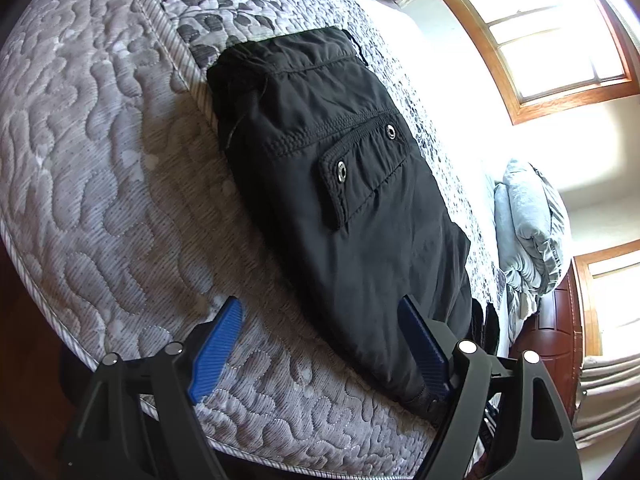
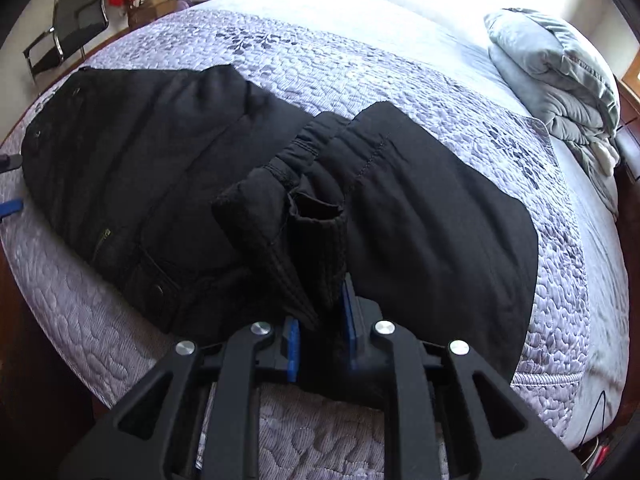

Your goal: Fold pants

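Note:
Black pants (image 1: 352, 184) lie across the quilted mattress (image 1: 100, 168), with a snap-button pocket flap (image 1: 360, 168) facing up. My left gripper (image 1: 320, 303) stands open just above their near end, one blue finger (image 1: 224, 340) over bare quilt and the other over the cloth. In the right wrist view the pants (image 2: 132, 152) are doubled back over themselves. The ribbed leg cuffs (image 2: 316, 240) rise up from them into my right gripper (image 2: 320, 324), which is shut on that cloth. The left gripper's fingertips (image 2: 10, 206) peek in at that view's left edge.
A folded grey blanket (image 2: 552, 80) sits at the bed's far right corner. A black chair (image 2: 72, 20) and red items stand beyond the bed's left end. Windows (image 1: 552, 40) and a dark wooden bed frame (image 1: 556, 320) lie to the right. The mattress edge (image 1: 40, 312) runs close by.

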The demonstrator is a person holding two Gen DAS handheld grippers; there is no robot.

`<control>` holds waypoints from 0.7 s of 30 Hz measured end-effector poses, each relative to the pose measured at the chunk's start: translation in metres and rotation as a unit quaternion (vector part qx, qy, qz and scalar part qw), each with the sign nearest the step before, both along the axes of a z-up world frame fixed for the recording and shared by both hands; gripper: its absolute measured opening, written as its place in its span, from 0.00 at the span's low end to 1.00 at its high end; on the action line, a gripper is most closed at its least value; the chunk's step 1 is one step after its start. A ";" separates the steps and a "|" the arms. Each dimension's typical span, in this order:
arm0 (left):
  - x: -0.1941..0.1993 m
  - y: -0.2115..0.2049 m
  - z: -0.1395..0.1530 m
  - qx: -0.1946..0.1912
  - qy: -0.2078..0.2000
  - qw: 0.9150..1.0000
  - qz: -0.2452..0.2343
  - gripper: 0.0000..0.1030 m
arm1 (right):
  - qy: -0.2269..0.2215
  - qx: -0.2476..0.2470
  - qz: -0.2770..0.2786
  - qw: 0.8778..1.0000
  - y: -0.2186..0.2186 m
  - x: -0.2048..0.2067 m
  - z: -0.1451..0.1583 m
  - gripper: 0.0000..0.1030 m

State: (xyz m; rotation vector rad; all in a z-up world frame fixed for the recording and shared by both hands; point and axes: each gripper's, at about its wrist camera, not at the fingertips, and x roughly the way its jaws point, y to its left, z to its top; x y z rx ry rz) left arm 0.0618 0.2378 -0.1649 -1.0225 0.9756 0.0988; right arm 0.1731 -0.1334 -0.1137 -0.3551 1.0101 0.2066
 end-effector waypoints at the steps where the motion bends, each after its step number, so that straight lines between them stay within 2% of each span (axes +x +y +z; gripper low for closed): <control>1: 0.000 -0.001 0.000 0.000 0.001 1.000 0.000 0.78 | 0.002 0.001 0.001 1.000 0.001 0.000 -0.002 0.19; 5: 0.003 -0.007 -0.001 -0.001 0.003 1.000 -0.006 0.79 | 0.006 -0.017 0.024 1.000 0.010 -0.004 -0.017 0.22; 6: 0.004 -0.009 -0.001 0.000 0.004 1.000 -0.007 0.80 | 0.005 -0.025 0.032 0.999 0.013 -0.005 -0.021 0.25; 8: 0.004 -0.012 -0.002 0.000 0.006 1.000 -0.008 0.81 | 0.010 -0.025 0.039 0.999 0.014 -0.008 -0.026 0.39; 9: 0.005 -0.012 -0.003 -0.002 0.007 1.000 -0.008 0.81 | 0.018 -0.011 0.041 0.999 0.014 -0.009 -0.025 0.54; 10: 0.005 -0.013 -0.003 -0.003 0.007 1.000 -0.008 0.81 | 0.027 0.014 0.042 0.999 0.013 -0.012 -0.023 0.62; 13: 0.005 -0.013 -0.004 -0.003 0.008 1.000 -0.009 0.82 | 0.032 0.106 0.030 0.993 0.001 -0.022 -0.003 0.61; 16: 0.005 -0.012 -0.006 -0.005 0.007 1.000 -0.002 0.83 | 0.022 0.178 -0.021 0.984 -0.020 -0.027 0.016 0.66; 18: 0.004 -0.011 -0.009 -0.010 0.007 1.000 0.002 0.83 | 0.019 0.190 -0.036 0.981 -0.022 -0.029 0.023 0.69; 21: 0.002 -0.012 -0.014 -0.019 0.008 1.000 0.003 0.83 | 0.001 0.151 -0.027 0.988 -0.006 -0.028 0.026 0.69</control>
